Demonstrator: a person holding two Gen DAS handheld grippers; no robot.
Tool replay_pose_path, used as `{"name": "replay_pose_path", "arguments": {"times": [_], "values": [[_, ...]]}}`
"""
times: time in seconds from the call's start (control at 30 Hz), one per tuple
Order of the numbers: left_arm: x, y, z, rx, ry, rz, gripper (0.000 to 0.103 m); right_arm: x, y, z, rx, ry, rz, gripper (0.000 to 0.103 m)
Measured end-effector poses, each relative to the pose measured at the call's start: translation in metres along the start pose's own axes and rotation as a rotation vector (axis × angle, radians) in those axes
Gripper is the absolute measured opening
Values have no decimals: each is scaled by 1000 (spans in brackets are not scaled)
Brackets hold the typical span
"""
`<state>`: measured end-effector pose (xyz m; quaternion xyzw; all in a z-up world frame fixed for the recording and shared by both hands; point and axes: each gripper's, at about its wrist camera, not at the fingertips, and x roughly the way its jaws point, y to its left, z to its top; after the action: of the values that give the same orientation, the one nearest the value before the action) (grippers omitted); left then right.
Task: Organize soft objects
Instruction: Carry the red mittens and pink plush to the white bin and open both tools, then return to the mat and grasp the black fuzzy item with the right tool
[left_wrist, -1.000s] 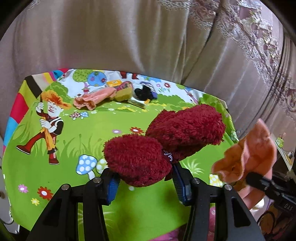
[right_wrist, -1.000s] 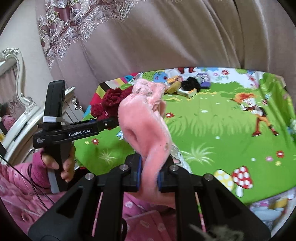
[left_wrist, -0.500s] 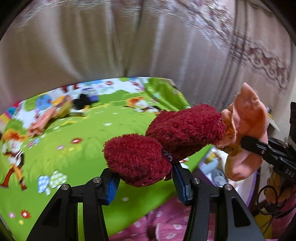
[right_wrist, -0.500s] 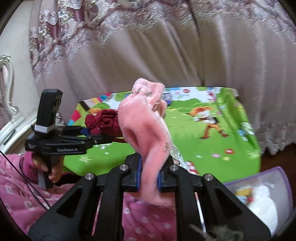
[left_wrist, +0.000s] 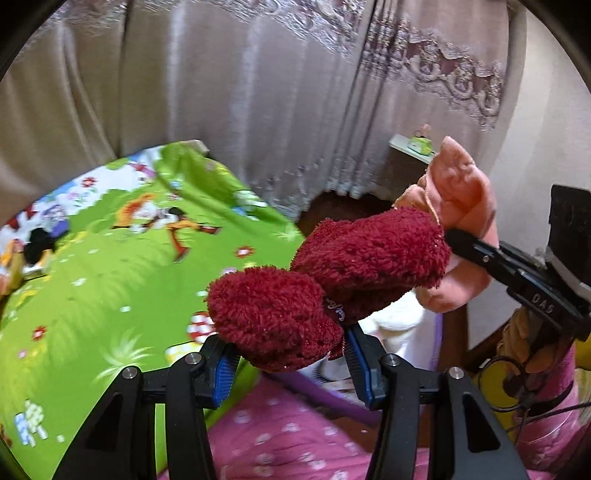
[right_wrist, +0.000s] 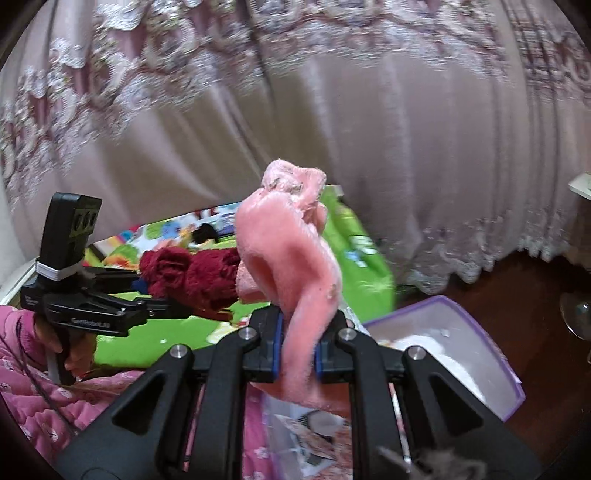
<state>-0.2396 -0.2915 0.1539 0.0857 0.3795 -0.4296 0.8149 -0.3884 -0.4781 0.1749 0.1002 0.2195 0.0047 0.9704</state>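
Beige curtain (right_wrist: 369, 147) behind "GenRobot.AI"-lettered left gripper (right_wrist: 207, 284)

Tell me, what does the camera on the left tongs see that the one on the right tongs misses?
Only the left view shows a small white shelf by the curtain, and the left tongs up close, clamped on the fuzzy dark red socks.

Only the right view shows the hand gripping the left tongs' handle, and a glass on the dark floor.

Both show the red socks, the pink plush sock in the right tongs, the green cartoon mat, the curtain and the purple-rimmed bin.
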Motion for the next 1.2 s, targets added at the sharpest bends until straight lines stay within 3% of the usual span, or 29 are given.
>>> {"name": "replay_pose_path", "arguments": {"times": [0.23,0.3,0.33,0.4,0.43,0.53,0.83,1.03,1.2], "values": [[35,-23,10,-13,-5,-100,60,-15,-34,-5,46,-5,-123,16],[51,-28,9,-2,25,-153,72,-11,-43,-7,60,9,-171,17],[57,-30,7,6,49,-167,75,-8,-48,-8,73,26,-210,21],[63,-30,5,6,73,-172,77,-2,-57,-11,98,73,-285,55],[63,-28,3,4,80,-167,77,-1,-60,-12,109,82,-299,61],[57,-15,2,-14,65,-129,77,-5,-63,-9,140,55,-269,63],[9,91,-20,-173,-50,147,82,20,-34,-6,75,92,-184,63],[-10,175,-63,-268,-12,412,82,66,23,-9,-41,187,-39,63],[-25,243,-105,-403,37,521,82,117,86,-20,-110,299,147,64]]}}
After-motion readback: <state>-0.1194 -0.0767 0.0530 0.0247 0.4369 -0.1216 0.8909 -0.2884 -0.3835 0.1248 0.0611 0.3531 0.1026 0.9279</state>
